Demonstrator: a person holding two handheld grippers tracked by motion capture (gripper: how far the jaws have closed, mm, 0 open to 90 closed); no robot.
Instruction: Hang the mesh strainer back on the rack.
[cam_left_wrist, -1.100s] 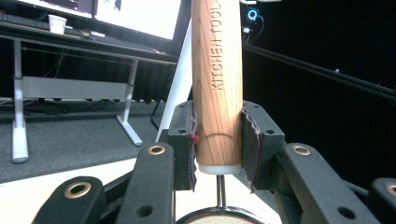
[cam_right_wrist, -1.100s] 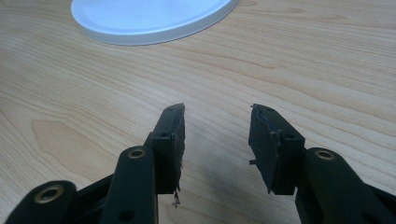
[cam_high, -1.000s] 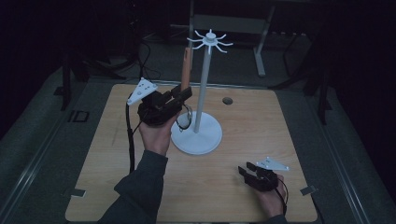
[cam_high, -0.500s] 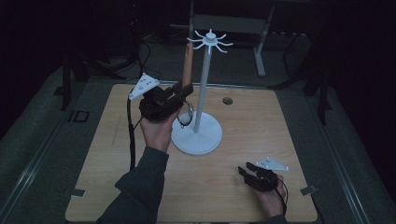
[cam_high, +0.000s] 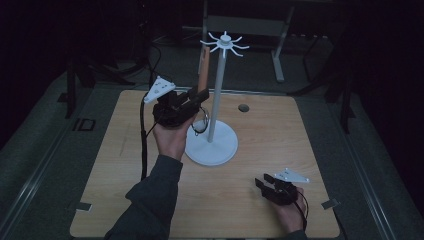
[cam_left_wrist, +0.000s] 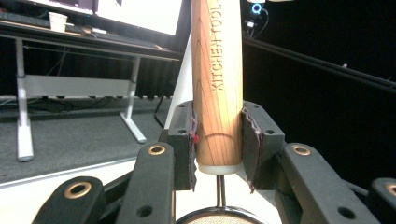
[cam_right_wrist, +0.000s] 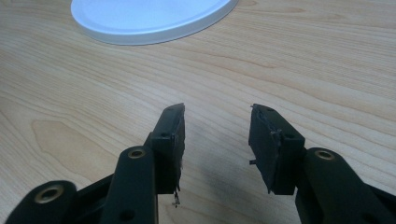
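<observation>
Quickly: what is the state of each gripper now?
Left gripper: shut on the wooden handle.
Right gripper: open, holding nothing, low over the table.

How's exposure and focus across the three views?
High view: dim, surroundings near black; white stand and table readable. Left gripper view: bright monitor glare top left; wooden handle in the left tool sharp, lettering legible. Right gripper view: evenly lit, wood grain crisp, right tool casts soft shadow.
</observation>
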